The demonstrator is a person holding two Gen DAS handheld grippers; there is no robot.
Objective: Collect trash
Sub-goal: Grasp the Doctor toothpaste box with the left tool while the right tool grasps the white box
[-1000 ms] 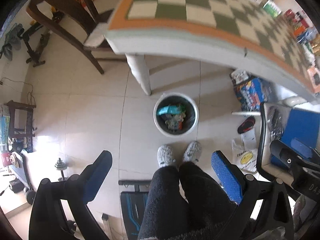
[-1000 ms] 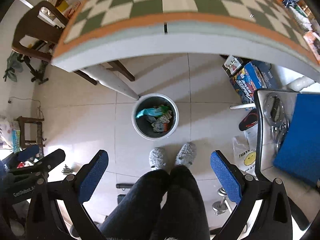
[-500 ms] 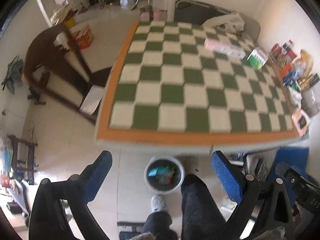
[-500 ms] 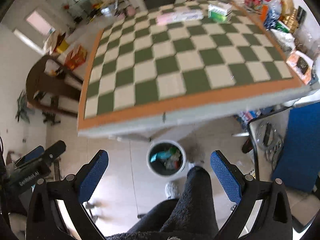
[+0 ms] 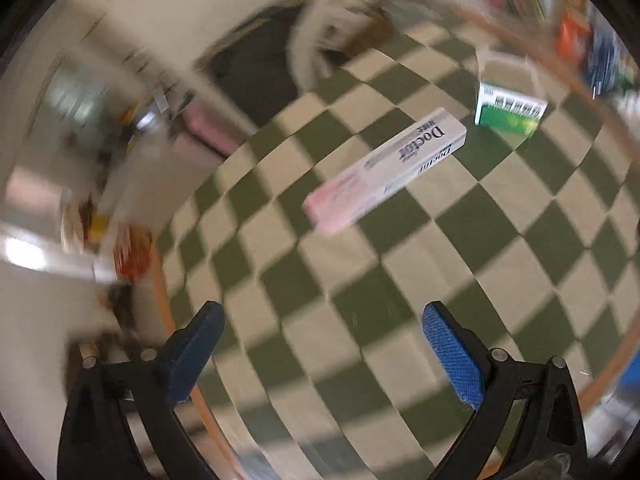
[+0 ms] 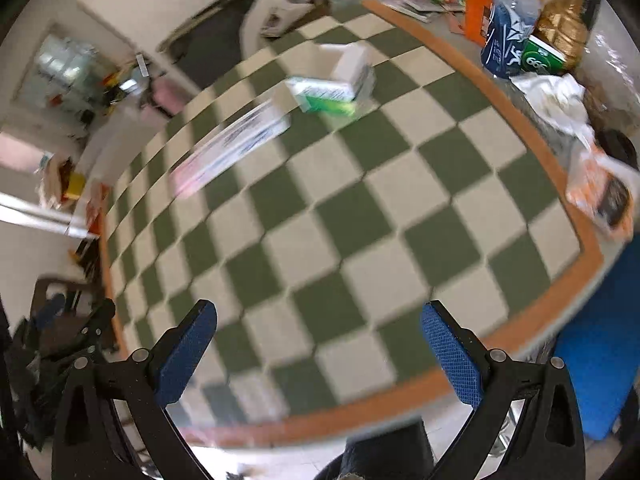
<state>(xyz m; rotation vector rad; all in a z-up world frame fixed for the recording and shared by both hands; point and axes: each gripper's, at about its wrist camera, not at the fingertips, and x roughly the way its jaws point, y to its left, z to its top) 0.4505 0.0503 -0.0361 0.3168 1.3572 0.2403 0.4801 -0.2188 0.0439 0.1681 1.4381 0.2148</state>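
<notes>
- left gripper [image 5: 322, 344]: jaws spread wide, nothing held, over the table [image 5: 360, 360] near its left edge; view motion-blurred.
- right gripper [image 6: 318, 344]: jaws also wide apart, nothing held, above the near edge of the table [image 6: 360, 424], closer to the near right corner.
- Table top is a green/cream checker pattern with an orange border.
- 2 boxes lie toward the far side: long pink-white carton [image 5: 386, 170] printed "Doctor", lying flat and diagonal; green-white box [image 5: 510, 110] just beyond its far end, apart from it, toward the far right corner.
- Right view shows the same pair: carton [image 6: 230, 148] blurred, green-white box [image 6: 332, 88] just beside its far end; cannot tell if they touch.
- Right edge of the table is crowded with packets, bottles and a crumpled white bag [image 6: 556, 96].
- Both boxes sit well ahead of both grippers.
</notes>
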